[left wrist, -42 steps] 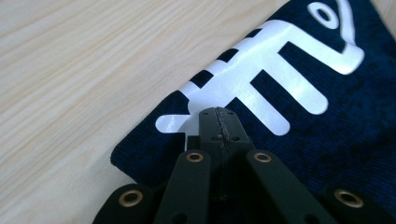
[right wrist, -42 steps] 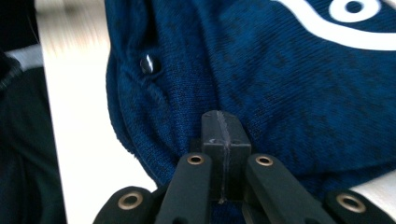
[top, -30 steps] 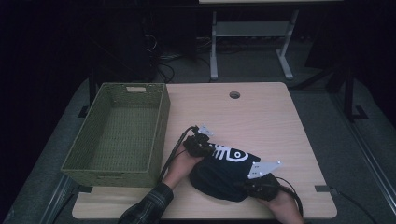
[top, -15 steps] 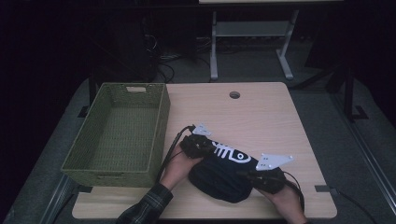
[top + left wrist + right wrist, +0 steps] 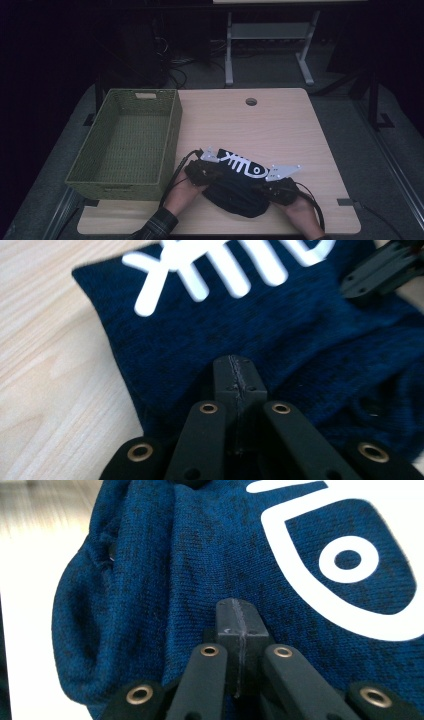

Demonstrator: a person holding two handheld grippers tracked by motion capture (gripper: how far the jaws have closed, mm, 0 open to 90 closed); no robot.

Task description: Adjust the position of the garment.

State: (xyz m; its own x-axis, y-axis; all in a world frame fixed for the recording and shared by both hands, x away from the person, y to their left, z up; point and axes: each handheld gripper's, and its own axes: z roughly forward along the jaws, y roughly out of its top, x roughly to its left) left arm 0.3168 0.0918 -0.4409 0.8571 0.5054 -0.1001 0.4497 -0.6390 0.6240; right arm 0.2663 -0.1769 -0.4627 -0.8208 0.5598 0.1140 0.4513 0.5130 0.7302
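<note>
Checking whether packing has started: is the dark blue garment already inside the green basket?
No, the dark blue garment lies on the wooden table beside the green basket, whose inside holds nothing.

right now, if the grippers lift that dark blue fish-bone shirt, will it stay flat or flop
Probably flop: the dark blue shirt is soft knit, already bunched into rolls and folds in the right gripper view, so it should sag between the left gripper and right gripper. It looks light. Pushed across the wooden table, it would likely wrinkle rather than slide whole.
</note>
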